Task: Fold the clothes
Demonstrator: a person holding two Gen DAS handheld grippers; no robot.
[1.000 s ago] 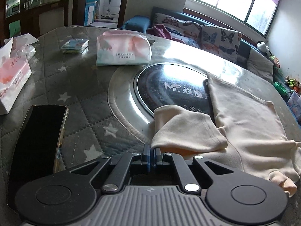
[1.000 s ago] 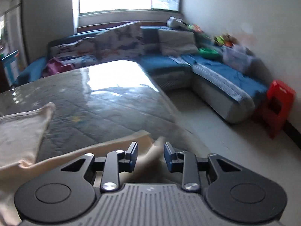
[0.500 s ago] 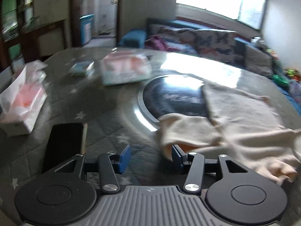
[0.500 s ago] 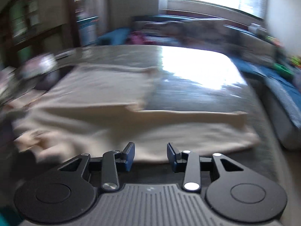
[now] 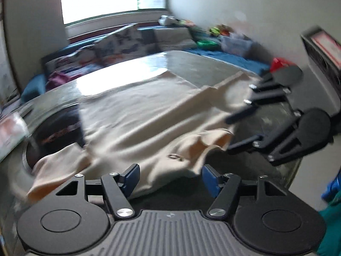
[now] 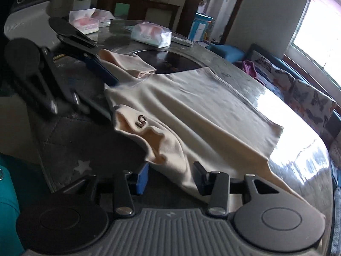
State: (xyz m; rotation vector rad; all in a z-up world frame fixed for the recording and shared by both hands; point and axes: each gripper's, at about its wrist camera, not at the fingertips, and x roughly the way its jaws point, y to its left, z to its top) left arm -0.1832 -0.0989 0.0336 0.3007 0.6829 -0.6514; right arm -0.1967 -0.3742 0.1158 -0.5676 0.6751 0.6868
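Both tools swung round since before, left tool [image 5: 170, 176] and right tool [image 6: 170, 176] released, apparently straddling shirt [image 6: 191, 106] edge.

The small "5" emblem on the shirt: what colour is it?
Dark brown emblem on the cream shirt; clearest in the right wrist view.

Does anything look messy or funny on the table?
Yes. The cream shirt isn't lying flat: its near edge is bunched into wrinkly folds by the small logo, and one sleeve is flopped over itself.
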